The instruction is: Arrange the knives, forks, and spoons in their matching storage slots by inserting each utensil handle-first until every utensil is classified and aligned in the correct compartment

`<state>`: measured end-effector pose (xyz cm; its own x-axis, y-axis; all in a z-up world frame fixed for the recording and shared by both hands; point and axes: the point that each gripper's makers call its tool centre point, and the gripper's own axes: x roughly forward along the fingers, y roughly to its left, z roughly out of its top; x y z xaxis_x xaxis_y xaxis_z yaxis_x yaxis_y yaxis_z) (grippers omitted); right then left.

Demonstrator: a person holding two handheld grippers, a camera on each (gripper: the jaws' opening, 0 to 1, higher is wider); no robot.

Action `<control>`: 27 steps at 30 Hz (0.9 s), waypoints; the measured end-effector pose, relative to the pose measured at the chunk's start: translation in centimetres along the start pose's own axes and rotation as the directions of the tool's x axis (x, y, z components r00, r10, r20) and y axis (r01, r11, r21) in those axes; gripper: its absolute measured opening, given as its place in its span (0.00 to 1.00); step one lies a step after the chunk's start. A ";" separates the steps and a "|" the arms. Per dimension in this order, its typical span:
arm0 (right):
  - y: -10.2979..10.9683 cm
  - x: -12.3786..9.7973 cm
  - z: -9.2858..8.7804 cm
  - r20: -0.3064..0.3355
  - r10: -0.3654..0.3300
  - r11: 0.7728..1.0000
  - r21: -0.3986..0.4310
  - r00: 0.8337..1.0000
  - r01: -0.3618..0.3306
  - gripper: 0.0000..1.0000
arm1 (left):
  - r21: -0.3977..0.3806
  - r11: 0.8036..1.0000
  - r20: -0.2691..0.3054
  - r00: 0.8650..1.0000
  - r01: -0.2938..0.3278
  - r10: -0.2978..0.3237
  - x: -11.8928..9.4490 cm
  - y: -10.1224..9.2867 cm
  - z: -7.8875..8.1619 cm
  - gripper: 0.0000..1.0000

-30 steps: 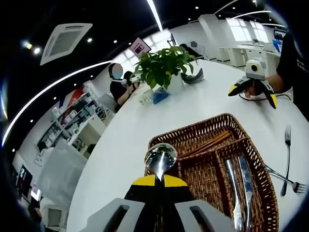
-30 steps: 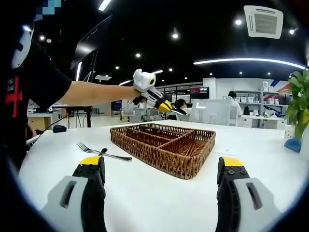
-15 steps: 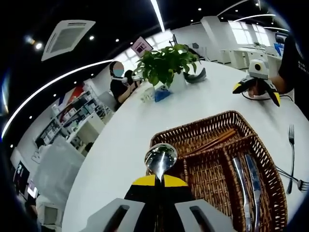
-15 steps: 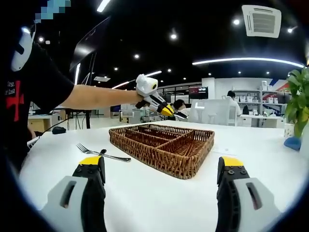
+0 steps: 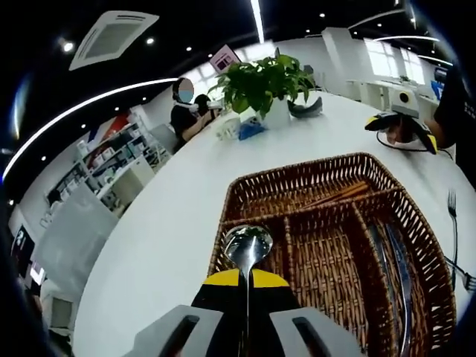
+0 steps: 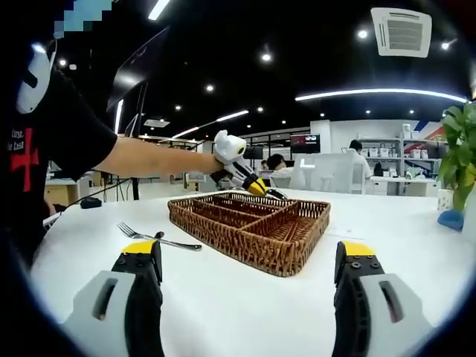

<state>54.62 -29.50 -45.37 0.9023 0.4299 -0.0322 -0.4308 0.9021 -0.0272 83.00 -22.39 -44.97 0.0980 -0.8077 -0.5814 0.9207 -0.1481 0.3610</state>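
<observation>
The left tongs [image 5: 248,279] are pressed together on a spoon [image 5: 248,245], its bowl sticking up past the yellow tips at lower centre of the left gripper view, right over the near-left slot of the basket [image 5: 297,195]. In the right gripper view the same tongs [image 6: 256,186] hover above the basket's far edge, centre frame, with the spoon's dark end pointing down toward the wicker. Two knives [image 5: 398,256] lie in the right-hand slot, and what look like chopsticks [image 5: 338,195] in the far cross slot. The right tongs [image 6: 249,256] stand spread and hold nothing, low over the white worktop [image 6: 245,305]. A fork [image 6: 158,236] lies on the worktop left of the basket. The spoon is stiff, light polished metal, likely slippery, so a firm pinch on the neck just under the bowl should keep it from swinging. The fork's thin handle lies flat, best taken at mid-length
</observation>
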 end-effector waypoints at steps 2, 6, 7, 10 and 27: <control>0.0 0.1 -0.1 -0.001 0.002 1.000 0.001 1.000 -0.002 0.99 | -0.056 0.998 -0.009 0.999 0.034 -0.035 1.5 -0.5 -1.9 0.00; 0.0 0.2 -0.3 -0.007 0.003 1.000 0.002 1.000 -0.003 0.99 | -0.119 0.991 0.005 0.998 0.061 -0.061 2.3 -0.6 -2.6 0.00; -0.1 0.1 -0.3 -0.007 0.002 1.000 0.003 1.000 -0.002 0.99 | -0.120 0.990 0.004 0.997 0.071 -0.071 2.6 -0.8 -2.8 0.00; -0.2 0.0 -0.4 -0.008 0.001 1.000 0.006 1.000 -0.001 0.99 | -0.129 0.988 0.002 0.997 0.082 -0.082 3.1 -1.0 -3.0 0.00; -0.4 0.2 -0.9 -0.022 0.006 1.000 0.005 1.000 -0.006 0.99 | -0.361 0.896 -0.025 0.958 0.257 -0.285 4.5 -3.2 -5.0 0.01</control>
<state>54.94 -29.84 -46.22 0.8989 0.4347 -0.0540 -0.4363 0.8995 -0.0223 82.39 -22.72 -52.36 -0.1593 -0.7175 -0.6781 0.9869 -0.1349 -0.0890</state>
